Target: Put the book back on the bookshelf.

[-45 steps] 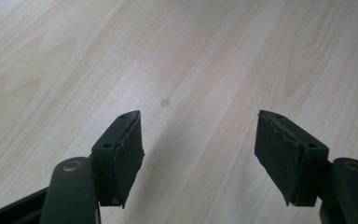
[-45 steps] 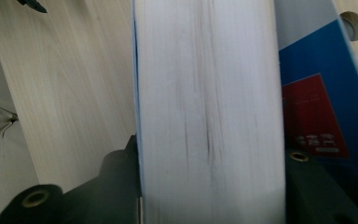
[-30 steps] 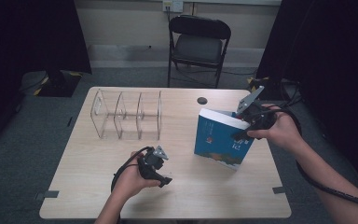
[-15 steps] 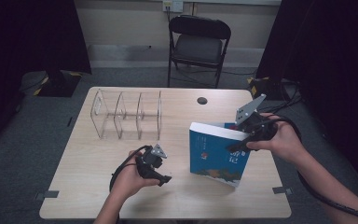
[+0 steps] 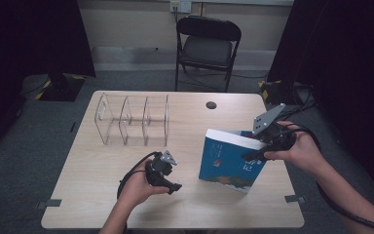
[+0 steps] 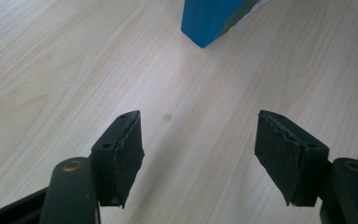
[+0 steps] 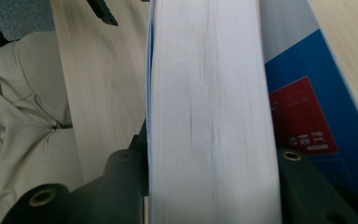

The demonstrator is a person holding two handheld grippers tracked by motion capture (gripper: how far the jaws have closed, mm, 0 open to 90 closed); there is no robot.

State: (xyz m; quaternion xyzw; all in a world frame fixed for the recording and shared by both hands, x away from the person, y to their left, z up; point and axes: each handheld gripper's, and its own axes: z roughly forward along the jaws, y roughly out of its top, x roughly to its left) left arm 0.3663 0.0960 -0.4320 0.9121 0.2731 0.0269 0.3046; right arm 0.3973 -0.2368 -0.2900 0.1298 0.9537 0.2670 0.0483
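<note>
Blue-covered book point(image 5: 229, 161) stands tilted on its lower edge on the right half of the bench point(image 5: 92, 195), its top leaning toward the person's right. The right claw point(image 5: 259, 152) is clamped on the book's upper right corner. In the right gripper view both black jaws press against the two covers, with the white page block point(image 7: 212, 116) between them and the blue cover with its red panel point(image 7: 307, 116) on one side. The right hand point(image 5: 299, 148) comes in from the right edge of the high view, forearm angled up and leftward across the bench corner, fingers wrapped round the claw body, the grey three-cornered plate point(image 5: 269, 118) raised above the book's top edge.

The left claw point(image 5: 174, 187) rests low over the bench, near the front edge and left of the book, well apart from it. The left hand point(image 5: 139, 187) grips it from below, forearm entering at the bottom of the high view, with the cable looping to the left. In the left gripper view its jaws stand wide apart with only bare wood between them; the book's lower blue corner point(image 6: 209, 21) lies ahead, clear of both pads.

A clear acrylic divider rack point(image 5: 134, 119) stands upright on the left rear part of the bench, apart from both hands. A black folding chair point(image 5: 207, 46) stands behind the bench.
</note>
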